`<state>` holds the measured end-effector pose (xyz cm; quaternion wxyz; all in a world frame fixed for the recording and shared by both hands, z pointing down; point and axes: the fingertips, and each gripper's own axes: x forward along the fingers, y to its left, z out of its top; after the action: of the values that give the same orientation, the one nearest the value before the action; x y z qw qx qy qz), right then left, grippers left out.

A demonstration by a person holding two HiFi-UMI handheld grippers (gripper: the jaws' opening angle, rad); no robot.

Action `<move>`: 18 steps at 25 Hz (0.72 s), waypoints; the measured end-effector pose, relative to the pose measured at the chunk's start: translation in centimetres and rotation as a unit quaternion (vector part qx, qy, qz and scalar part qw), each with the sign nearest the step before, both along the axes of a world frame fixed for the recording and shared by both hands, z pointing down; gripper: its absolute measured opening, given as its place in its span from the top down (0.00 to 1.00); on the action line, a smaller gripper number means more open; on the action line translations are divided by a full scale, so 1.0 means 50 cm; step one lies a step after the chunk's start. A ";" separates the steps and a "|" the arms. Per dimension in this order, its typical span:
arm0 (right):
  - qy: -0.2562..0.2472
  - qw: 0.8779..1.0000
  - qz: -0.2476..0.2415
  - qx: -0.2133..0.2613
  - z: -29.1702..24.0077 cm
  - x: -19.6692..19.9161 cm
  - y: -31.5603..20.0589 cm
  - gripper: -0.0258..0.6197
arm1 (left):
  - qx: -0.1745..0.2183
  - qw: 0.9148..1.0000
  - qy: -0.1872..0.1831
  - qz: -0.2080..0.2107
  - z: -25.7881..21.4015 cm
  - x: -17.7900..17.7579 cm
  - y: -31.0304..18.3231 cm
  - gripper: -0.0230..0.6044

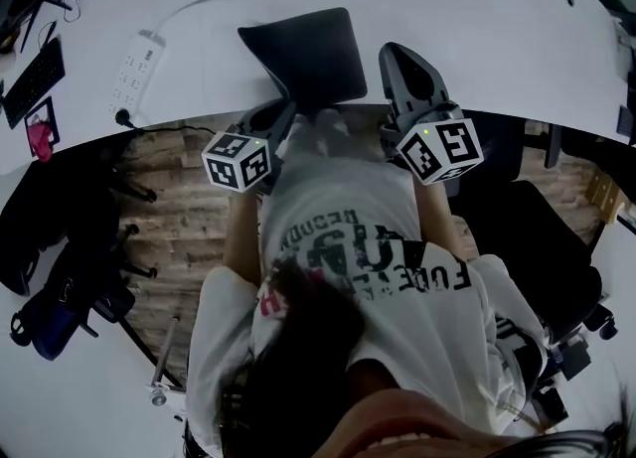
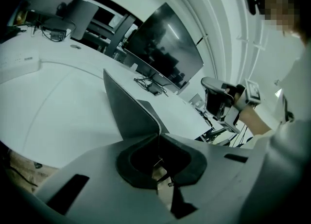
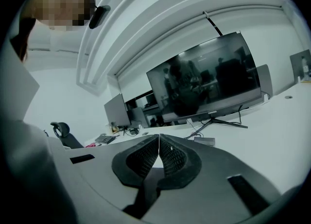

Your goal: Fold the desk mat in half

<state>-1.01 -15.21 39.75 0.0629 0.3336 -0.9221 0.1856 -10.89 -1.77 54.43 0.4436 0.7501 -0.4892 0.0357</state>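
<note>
At one desk (image 1: 477, 39), left tongs (image 2: 158, 134) pinch one mat (image 1: 303, 54); right tongs (image 3: 158, 140) closed.

The left gripper (image 2: 158, 138) and right gripper (image 3: 158, 138) are smooth grey plastic shells. Each jaw is lined with a black pad (image 3: 138, 161) of fine ribbed texture. Behind the jaws, a dark rectangular slot (image 3: 243, 190) is cut into either side of each shell. Further back sits a white cube (image 1: 238, 160) with black square markers and a small green light. The person wears a white short-sleeved T-shirt (image 1: 338, 198) with black lettering and a red patch.
</note>
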 end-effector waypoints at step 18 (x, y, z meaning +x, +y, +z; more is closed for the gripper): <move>-0.012 0.999 0.034 0.006 -0.012 0.099 -0.032 0.96 | -0.002 0.999 -0.025 0.025 -0.003 0.068 -0.037 0.94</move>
<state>3.94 -16.79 39.13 0.0431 0.3628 -0.9120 0.1863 -7.50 -3.61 54.30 0.4316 0.7603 -0.4809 0.0662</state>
